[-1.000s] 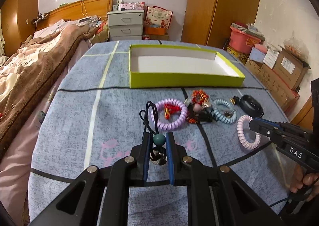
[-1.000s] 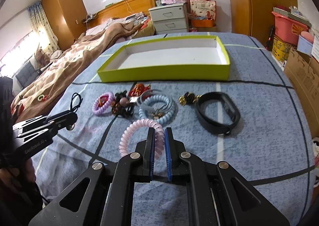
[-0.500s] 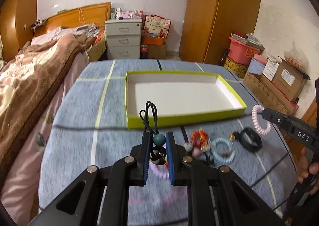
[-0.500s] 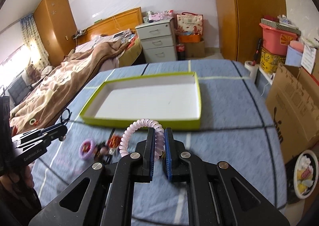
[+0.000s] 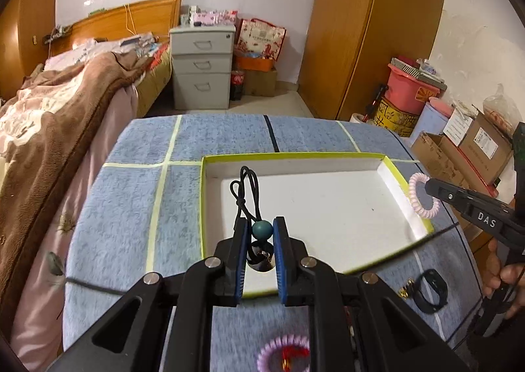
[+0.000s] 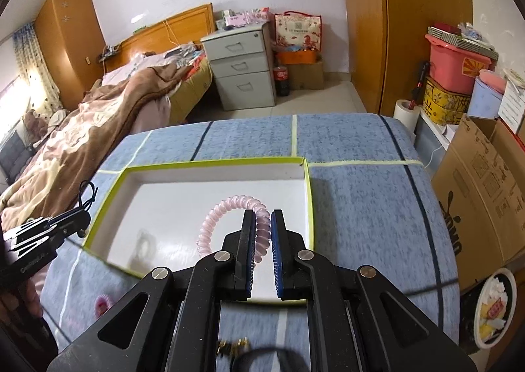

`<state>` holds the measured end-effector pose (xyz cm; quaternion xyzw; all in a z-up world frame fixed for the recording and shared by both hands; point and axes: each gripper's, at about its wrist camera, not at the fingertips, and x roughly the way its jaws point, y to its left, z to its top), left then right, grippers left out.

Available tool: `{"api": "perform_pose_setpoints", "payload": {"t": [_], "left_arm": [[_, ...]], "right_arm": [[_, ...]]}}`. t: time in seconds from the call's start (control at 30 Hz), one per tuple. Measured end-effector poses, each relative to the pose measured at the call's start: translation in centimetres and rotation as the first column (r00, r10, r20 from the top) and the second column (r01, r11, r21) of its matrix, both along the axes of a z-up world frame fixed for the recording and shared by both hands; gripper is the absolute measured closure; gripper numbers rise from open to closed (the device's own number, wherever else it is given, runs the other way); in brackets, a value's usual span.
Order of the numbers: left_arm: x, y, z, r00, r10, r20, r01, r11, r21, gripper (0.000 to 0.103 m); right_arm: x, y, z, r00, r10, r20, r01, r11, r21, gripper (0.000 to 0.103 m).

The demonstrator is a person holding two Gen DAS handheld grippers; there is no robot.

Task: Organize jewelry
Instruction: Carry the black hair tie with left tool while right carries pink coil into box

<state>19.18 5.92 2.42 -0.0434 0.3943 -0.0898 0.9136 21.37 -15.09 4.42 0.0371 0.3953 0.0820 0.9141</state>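
Over the tray: both tools hang above the white floor of the green-rimmed tray [image 5: 387, 162], each carrying one piece of jewelry.
Worktop: a surface under a blue checked cloth [image 5: 137, 207]; the tray lies on it toward the far edge, with bare cloth on both sides.
Left tool [image 5: 261, 230]: jaws narrow, clamped on a black cord necklace [image 5: 244, 194]; its teal bead [image 5: 262, 229] sits between the blue pads, a dark shiny pendant hangs just below the bead, and the cord loops up and away over the tray's left part.
Right tool [image 6: 262, 234]: jaws nearly together, pinching a pale pink spiral hair tie [image 6: 226, 207]; the coil arches out to the left of the pads above the tray's right half.
Right tool in the left view: it [image 5: 430, 186] reaches in from the worktop's right edge, the pink coil dangling at its tip just past the tray's right rim; a hand grips its handle.
Left tool in the right view: it [image 6: 83, 219] enters from the left edge, the black cord sticking up at its tip beside the tray's left rim.
Near edge of the worktop: a black band [image 5: 430, 286] with a small gold piece just beside it lies right of the tray's near corner; a lilac spiral hair tie [image 5: 282, 352] with something red inside lies closest to the near edge, blurred.
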Motion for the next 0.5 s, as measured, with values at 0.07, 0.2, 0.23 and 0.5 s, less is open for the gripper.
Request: {"api": "perform_pose_setpoints", "payload": {"t": [0.07, 0.2, 0.23, 0.5], "left_arm": [[0.9, -0.2, -0.4, 1.0, -0.001, -0.012, 0.001, 1.0, 0.003, 0.087], [2.6, -0.5, -1.4, 0.999, -0.007, -0.047, 0.008, 1.0, 0.002, 0.087], [3.0, -0.6, -1.7, 0.998, -0.004, -0.055, 0.004, 1.0, 0.004, 0.087], [4.8, -1.4, -3.0, 0.995, -0.016, -0.101, 0.018, 1.0, 0.016, 0.087]], "right_arm": [[1.1, 0.2, -0.6, 1.0, 0.004, -0.018, -0.004, 1.0, -0.01, 0.093], [2.8, 0.3, -1.9, 0.998, 0.002, -0.055, -0.004, 1.0, -0.028, 0.093], [3.1, 0.3, -2.0, 0.998, 0.001, -0.059, -0.003, 0.999, -0.032, 0.093], [4.9, 0.2, -3.2, 0.995, 0.0, -0.104, -0.006, 0.998, -0.06, 0.093]]}}
